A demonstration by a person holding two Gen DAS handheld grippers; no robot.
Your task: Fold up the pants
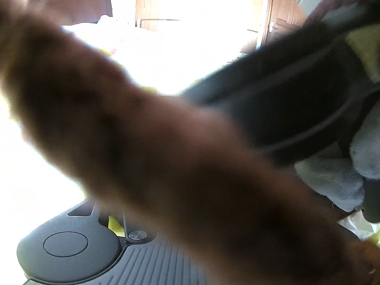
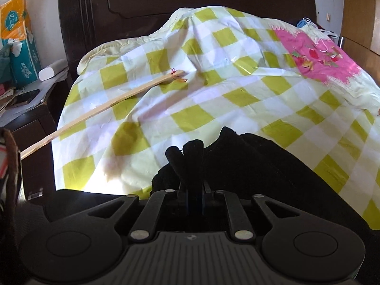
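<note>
The black pants [image 2: 261,166] lie bunched on the near edge of a bed, in the right wrist view. My right gripper [image 2: 184,150] points down at them with its fingertips close together. Black on black hides whether cloth sits in the narrow gap. In the left wrist view a blurred bare forearm [image 1: 142,130] crosses the whole picture and hides my left gripper's fingers. Only that gripper's black body [image 1: 71,249] shows at the bottom. A dark device [image 1: 296,95] and grey fabric [image 1: 332,178] sit at the right.
A yellow-and-white checked cover [image 2: 213,95] with a pink patch [image 2: 315,54] spreads over the bed. A long wooden stick [image 2: 106,104] lies across its left part. The dark headboard [image 2: 166,0] stands behind. A cluttered nightstand [image 2: 23,109] with tissue packs [image 2: 19,35] is at the left.
</note>
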